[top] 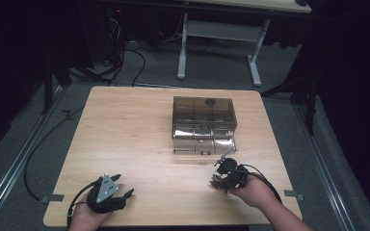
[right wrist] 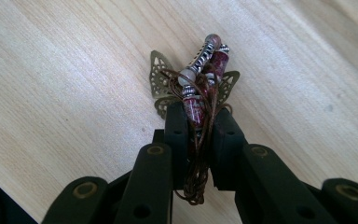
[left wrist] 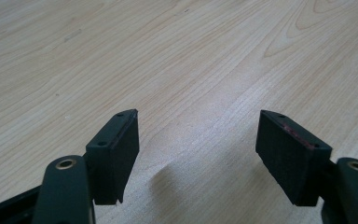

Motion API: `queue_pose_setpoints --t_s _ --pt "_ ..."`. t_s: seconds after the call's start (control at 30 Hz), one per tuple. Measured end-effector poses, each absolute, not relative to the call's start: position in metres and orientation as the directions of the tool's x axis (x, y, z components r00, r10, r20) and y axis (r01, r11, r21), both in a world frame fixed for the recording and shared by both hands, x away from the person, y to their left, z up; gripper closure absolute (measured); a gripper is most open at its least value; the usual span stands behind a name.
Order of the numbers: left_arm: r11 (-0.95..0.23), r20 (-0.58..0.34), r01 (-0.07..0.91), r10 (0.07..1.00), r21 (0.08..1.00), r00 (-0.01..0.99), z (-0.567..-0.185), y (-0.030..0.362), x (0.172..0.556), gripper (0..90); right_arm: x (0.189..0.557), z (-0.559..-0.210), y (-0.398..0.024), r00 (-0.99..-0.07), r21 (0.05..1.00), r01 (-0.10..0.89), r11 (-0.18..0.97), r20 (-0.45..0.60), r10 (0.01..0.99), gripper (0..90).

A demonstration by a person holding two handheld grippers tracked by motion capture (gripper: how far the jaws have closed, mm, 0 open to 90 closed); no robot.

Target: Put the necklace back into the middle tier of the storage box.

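A beaded cord ornament (right wrist: 200, 79) is pinched lengthwise in the right tongs (right wrist: 199, 116); the drawer box (top: 203, 125) lies just ahead. The left tongs (left wrist: 198, 140) are spread, empty.

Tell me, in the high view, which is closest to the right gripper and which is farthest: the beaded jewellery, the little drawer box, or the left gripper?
1. Beaded jewellery: pinched in the right gripper itself.
2. Drawer box: just beyond it, mid-table.
3. Left gripper: across the table, near its front left edge.
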State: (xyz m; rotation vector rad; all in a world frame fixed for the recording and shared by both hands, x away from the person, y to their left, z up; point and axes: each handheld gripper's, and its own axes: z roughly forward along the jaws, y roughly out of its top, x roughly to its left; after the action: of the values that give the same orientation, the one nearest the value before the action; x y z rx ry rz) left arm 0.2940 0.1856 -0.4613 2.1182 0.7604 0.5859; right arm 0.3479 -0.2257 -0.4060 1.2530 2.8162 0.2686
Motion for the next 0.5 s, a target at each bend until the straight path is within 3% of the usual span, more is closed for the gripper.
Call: queue_pose_setpoints --t_s 0.5 --pt "-0.504 0.149 0.318 0.686 0.803 0.712 -0.461 0.186 0.294 30.5 0.354 -0.383 -0.232 -0.665 0.219 0.732 0.645 0.025 0.746 79.7"
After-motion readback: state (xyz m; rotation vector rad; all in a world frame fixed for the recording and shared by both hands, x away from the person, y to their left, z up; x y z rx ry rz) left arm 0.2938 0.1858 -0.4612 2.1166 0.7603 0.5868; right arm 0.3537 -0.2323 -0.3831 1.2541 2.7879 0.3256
